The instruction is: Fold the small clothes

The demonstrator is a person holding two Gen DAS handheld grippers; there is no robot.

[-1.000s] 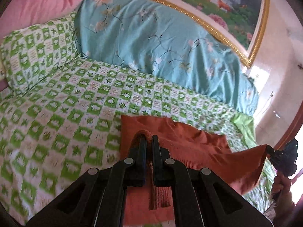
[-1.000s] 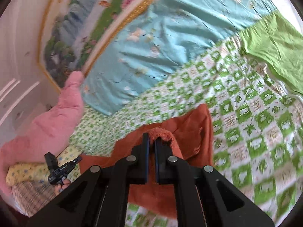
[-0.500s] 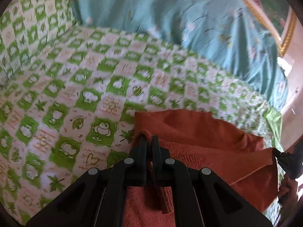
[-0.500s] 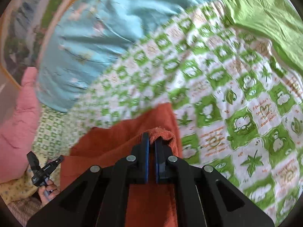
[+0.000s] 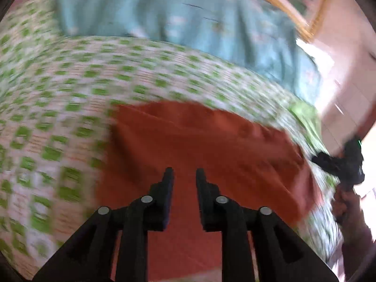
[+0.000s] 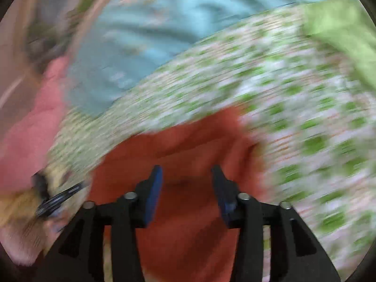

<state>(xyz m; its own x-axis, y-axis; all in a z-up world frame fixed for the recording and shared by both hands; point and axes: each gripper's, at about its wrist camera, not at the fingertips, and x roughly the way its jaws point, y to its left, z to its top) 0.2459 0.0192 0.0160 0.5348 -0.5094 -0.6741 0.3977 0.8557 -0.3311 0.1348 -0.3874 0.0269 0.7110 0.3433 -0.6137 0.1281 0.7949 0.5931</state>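
Observation:
A rust-orange garment point(image 5: 199, 141) lies spread on the green-and-white checked bedsheet point(image 5: 70, 94); both views are motion-blurred. My left gripper point(image 5: 184, 176) is open and empty, its jaws apart just above the near part of the cloth. My right gripper point(image 6: 186, 174) is open and empty over the same garment point(image 6: 188, 145), wider apart. The right gripper also shows at the right edge of the left wrist view point(image 5: 340, 164). The left gripper shows at the left edge of the right wrist view point(image 6: 54, 199).
A light blue floral quilt point(image 5: 188, 23) is piled along the far side of the bed under a gold-framed picture point(image 5: 312, 11). A pink blanket point(image 6: 28, 129) lies at the left and a plain green cloth point(image 6: 340, 30) at the far right.
Both grippers have opened and let go of the orange garment, which now lies on the sheet. Both cameras are moving fast, pulling back from the cloth.

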